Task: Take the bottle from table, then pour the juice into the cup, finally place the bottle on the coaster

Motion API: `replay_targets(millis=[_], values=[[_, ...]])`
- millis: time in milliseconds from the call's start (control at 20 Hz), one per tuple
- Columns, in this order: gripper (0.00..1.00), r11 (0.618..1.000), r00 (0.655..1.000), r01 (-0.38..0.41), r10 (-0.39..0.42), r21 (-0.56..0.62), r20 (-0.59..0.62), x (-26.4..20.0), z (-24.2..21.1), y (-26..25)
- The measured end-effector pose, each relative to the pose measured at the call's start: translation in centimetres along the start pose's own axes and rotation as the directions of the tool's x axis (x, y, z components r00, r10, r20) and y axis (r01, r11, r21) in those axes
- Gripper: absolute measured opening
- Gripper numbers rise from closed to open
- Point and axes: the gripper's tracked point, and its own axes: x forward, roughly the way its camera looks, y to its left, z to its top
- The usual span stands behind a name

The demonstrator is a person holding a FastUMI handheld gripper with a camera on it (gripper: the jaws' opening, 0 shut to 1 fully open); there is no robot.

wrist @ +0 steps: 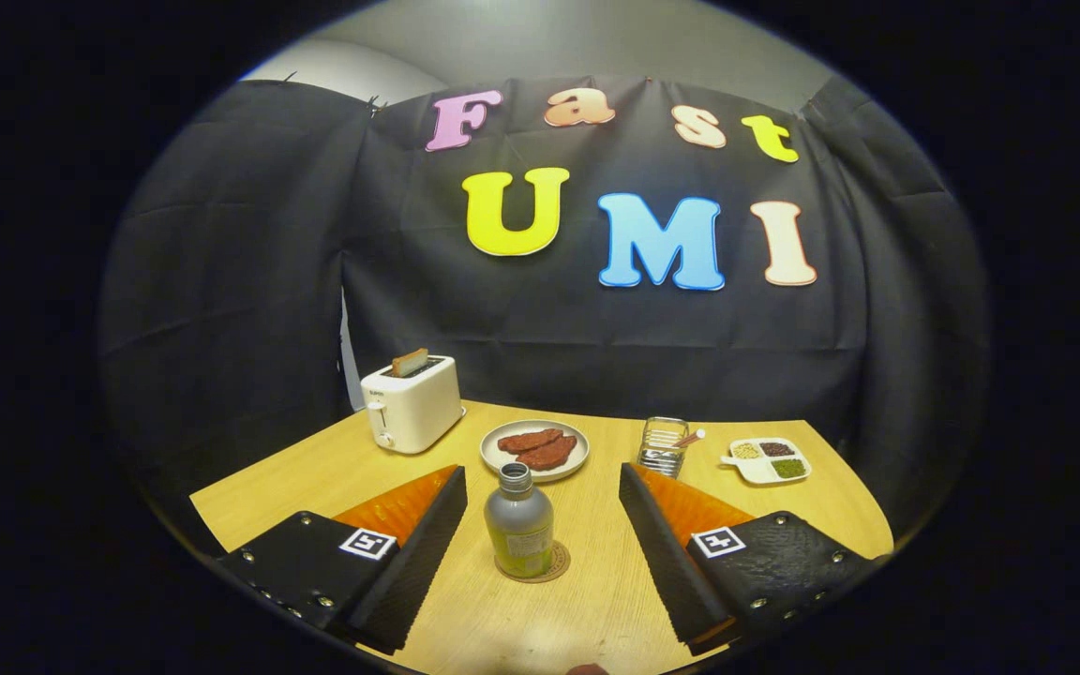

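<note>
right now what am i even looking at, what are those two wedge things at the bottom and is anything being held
The wedges are the two fingers of a hand-held gripper; a person carries it, and the camera rides on it, looking forward along them. The fingers are spread open and hold nothing. Between them, on a wooden table, a capped bottle stands upright on a round coaster. Beyond it are a plate of reddish-brown food, a toaster with a slice sticking up, a clear glass cup and a small divided dish.
</note>
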Motion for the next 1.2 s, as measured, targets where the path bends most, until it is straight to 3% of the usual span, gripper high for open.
replay_targets(millis=[350,650,1200], values=[[0.99,0.994,0.991,0.105,-0.104,-0.005,0.083,-4.9,4.0,-1.0],[0.99,0.980,0.972,0.201,-0.198,-0.013,0.123,-8.2,4.3,-2.0],[0.99,0.977,0.964,0.215,-0.213,0.003,0.160,-10.1,4.3,-2.2]])
